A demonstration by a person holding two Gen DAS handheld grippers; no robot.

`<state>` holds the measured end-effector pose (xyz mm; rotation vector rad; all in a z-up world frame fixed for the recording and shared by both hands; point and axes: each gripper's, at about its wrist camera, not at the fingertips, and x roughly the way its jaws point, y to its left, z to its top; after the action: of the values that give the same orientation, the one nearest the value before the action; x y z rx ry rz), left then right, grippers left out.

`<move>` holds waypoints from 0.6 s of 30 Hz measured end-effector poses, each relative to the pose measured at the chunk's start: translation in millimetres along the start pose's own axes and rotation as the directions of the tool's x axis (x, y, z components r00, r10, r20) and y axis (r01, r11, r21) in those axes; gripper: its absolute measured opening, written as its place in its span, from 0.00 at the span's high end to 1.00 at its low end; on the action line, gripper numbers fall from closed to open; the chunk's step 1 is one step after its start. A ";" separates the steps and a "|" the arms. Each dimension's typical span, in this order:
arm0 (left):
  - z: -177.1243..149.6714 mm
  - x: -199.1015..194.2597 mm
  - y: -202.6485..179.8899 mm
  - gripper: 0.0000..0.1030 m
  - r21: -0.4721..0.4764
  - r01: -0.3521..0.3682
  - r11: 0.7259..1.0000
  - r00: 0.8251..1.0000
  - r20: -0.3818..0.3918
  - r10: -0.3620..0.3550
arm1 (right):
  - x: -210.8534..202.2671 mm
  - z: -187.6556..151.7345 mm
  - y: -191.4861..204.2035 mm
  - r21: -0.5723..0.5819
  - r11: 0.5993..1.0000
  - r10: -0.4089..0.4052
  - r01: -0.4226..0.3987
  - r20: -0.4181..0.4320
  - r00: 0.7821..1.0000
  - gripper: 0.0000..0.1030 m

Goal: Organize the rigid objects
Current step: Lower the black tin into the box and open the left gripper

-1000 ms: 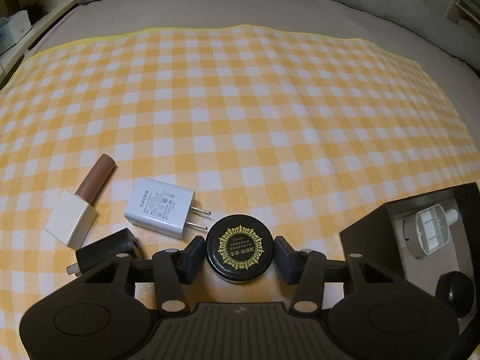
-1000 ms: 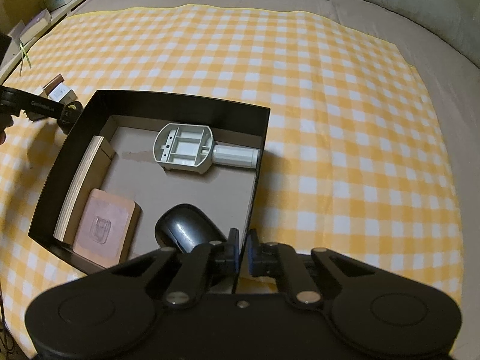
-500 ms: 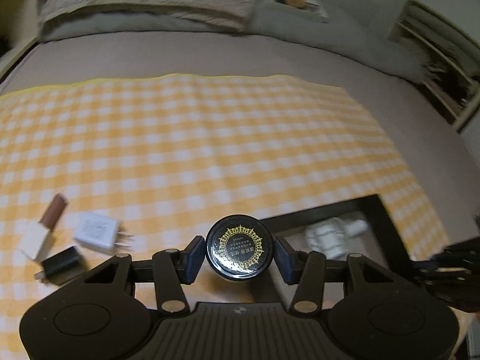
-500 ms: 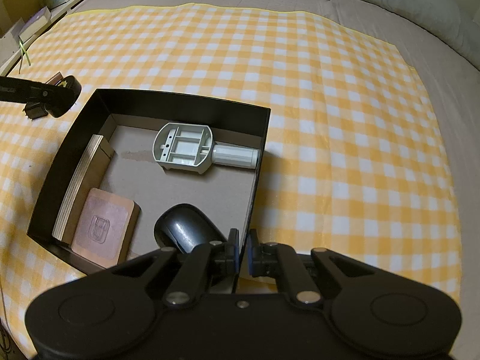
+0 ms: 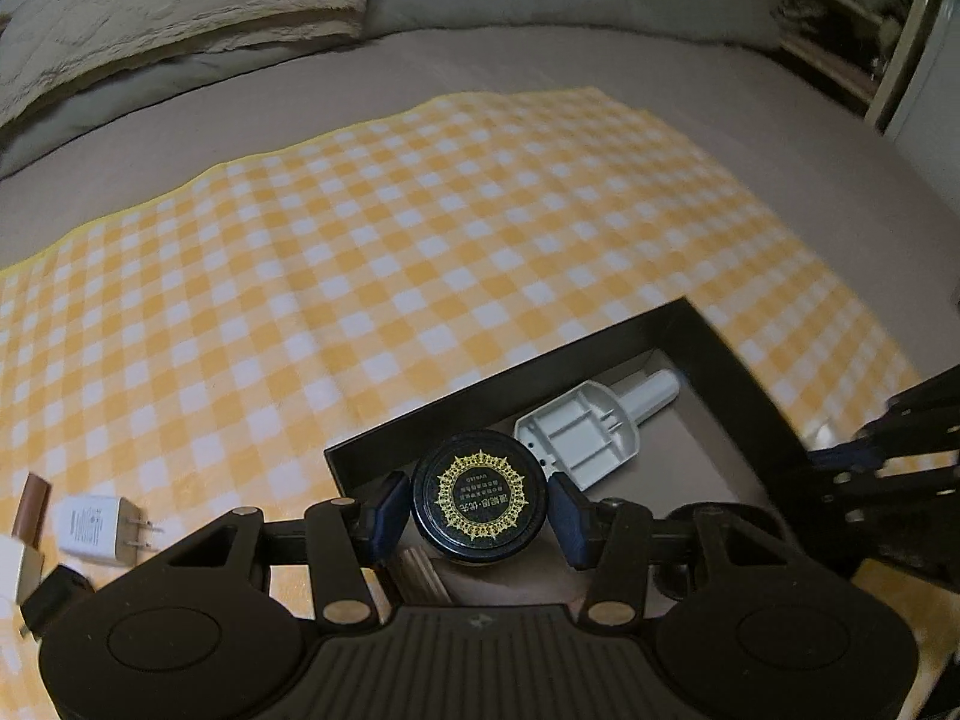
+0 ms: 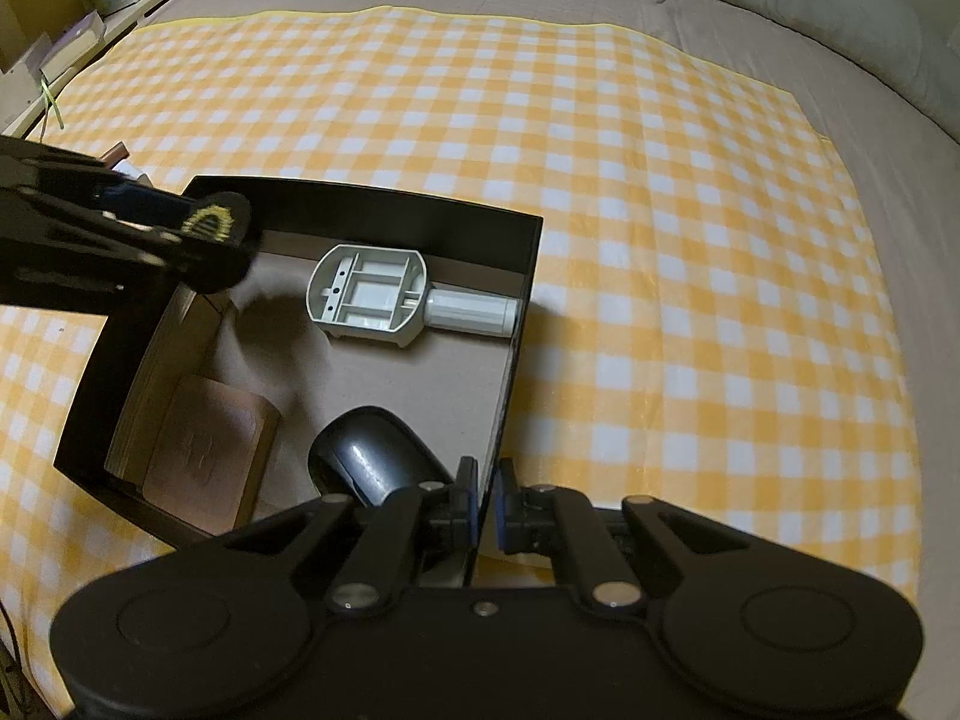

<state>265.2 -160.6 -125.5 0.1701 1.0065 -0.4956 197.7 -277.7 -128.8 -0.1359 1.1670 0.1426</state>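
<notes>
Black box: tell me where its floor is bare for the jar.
In the black box, bare floor lies between the grey plastic part, the brown pad and the black mouse. The near corner by the right tool is crowded.

One box [image 6: 528, 252]; one tin [image 5: 479, 495]; one charger [image 5: 90, 530]; two grippers [image 5: 479, 510] [image 6: 485, 507].

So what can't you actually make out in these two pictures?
- Round black jar with gold-patterned lid: label too small; blurred in right view.
- Glossy black mouse: near end behind right gripper.
- Brown-capped white bottle: cut by left view's edge.
- Tan flat case: embossing blurred.
</notes>
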 end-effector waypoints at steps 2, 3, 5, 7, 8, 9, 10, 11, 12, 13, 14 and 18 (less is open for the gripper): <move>1.7 8.3 -1.4 0.50 0.017 -0.021 1.000 1.000 -0.014 0.021 | -0.6 -0.3 -1.0 0.000 1.000 0.003 -0.003 0.000 1.000 0.94; 2.5 11.0 -1.6 0.50 0.025 -0.028 0.999 0.999 -0.017 0.029 | -0.8 -0.5 -1.5 0.000 1.000 0.004 -0.004 0.001 1.000 0.94; 3.0 15.4 -2.7 0.49 0.045 -0.050 0.998 0.999 -0.014 0.050 | -0.9 -0.6 -2.1 -0.002 1.000 0.006 -0.006 0.001 1.000 0.94; 3.0 18.8 -2.4 0.48 0.059 -0.061 0.996 0.998 -0.004 0.061 | -0.7 -0.4 -2.8 -0.004 1.000 0.008 -0.008 0.001 1.000 0.94; 2.7 19.2 -1.4 0.44 0.063 -0.056 0.996 0.998 0.004 0.056 | -0.8 -0.5 -3.2 -0.003 1.000 0.010 -0.010 0.001 1.000 0.94; 2.7 19.7 -0.5 0.42 0.062 -0.050 0.997 0.999 0.005 0.050 | -1.1 -0.7 -2.9 -0.001 1.000 0.009 -0.009 0.001 1.000 0.94; 2.5 19.4 0.4 0.41 0.059 -0.045 0.997 0.999 0.004 0.045 | -1.1 -0.3 -2.6 -0.001 1.000 0.010 -0.010 0.002 1.000 0.94; 2.3 18.9 0.1 0.37 0.060 -0.038 0.997 0.999 0.007 0.038 | -1.3 -0.2 -2.4 -0.001 1.000 0.010 -0.010 0.001 1.000 0.94; 2.1 17.6 0.1 0.37 0.062 -0.038 0.997 0.999 0.008 0.037 | -1.3 0.1 -2.2 -0.001 1.000 0.009 -0.009 0.001 1.000 0.94; 1.8 16.8 -0.5 0.37 0.066 -0.039 0.997 0.999 0.008 0.038 | -1.3 0.6 -2.0 -0.003 1.000 0.008 -0.008 0.000 1.000 0.94; 1.4 15.9 -0.4 0.37 0.066 -0.034 0.997 0.999 0.007 0.034 | -1.3 0.6 -1.6 -0.003 1.000 0.007 -0.007 0.000 1.000 0.94; 0.2 12.1 -1.1 0.33 0.046 -0.014 0.999 1.000 -0.004 0.014 | -1.3 1.1 -1.1 -0.002 1.000 0.006 -0.006 -0.001 1.000 0.94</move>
<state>270.1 -165.5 -135.5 0.2195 0.9983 -0.5062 198.3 -278.6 -127.2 -0.1347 1.1684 0.1492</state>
